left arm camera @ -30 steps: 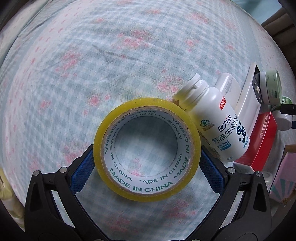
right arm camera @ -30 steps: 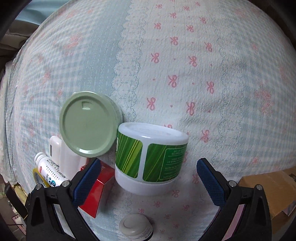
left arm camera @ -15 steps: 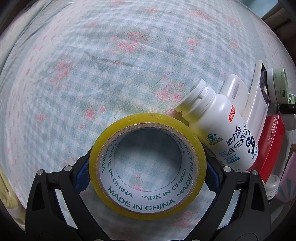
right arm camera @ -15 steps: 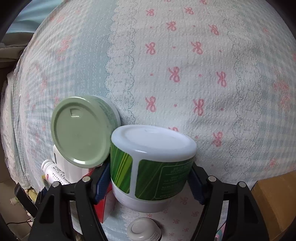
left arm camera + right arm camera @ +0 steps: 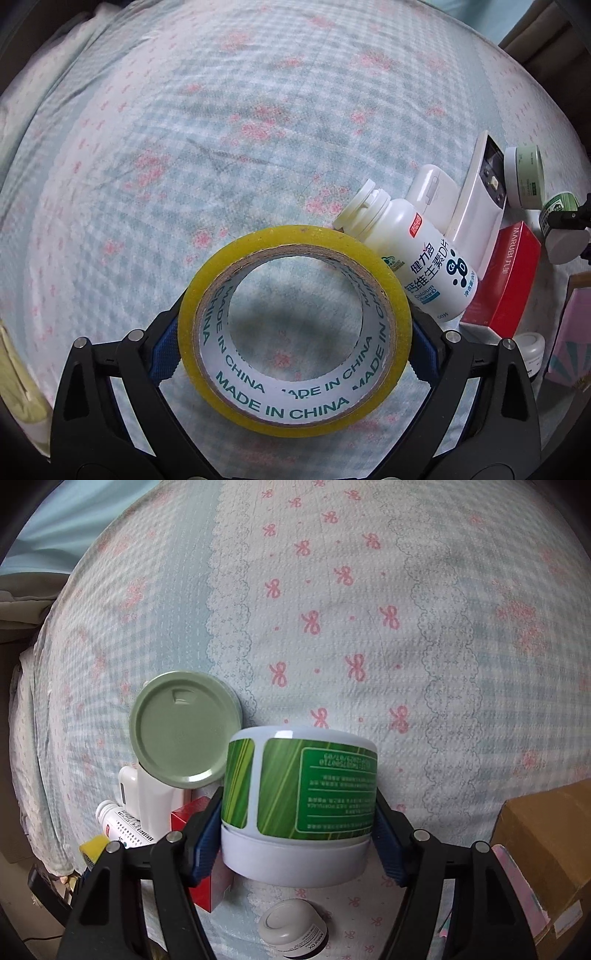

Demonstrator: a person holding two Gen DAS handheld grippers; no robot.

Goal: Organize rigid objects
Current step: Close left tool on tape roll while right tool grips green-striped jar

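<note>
1. Tape roll (image 5: 293, 330), yellow, sits clamped across its width between the blue pads of the left gripper (image 5: 293, 345); the jaws stand wide because the roll is wide. It looks raised off the bedspread (image 5: 221, 129), tipped toward the camera. Keep it level so it cannot pivot on the two contact points.
2. Green-labelled jar (image 5: 299, 805), white, is pinched on both sides by the right gripper (image 5: 299, 834) at middling width. The grip sits low on the label, near the white band; a steady squeeze is likely enough on hard plastic.
3. Just beside the roll lies a white vitamin bottle (image 5: 410, 269). Whether the two touch I cannot tell. Lift straight up before moving sideways, I judge.
4. Close to the jar stands a green lid (image 5: 184, 729), with a red box (image 5: 207, 878) by the left pad. Clear both first.
5. Farther out: a white remote (image 5: 480, 206) and a small white jar (image 5: 293, 930) in the cluster near the bedspread's edge, and a cardboard box (image 5: 546, 849). Set each held thing down on open cloth, well apart from the clutter.
</note>
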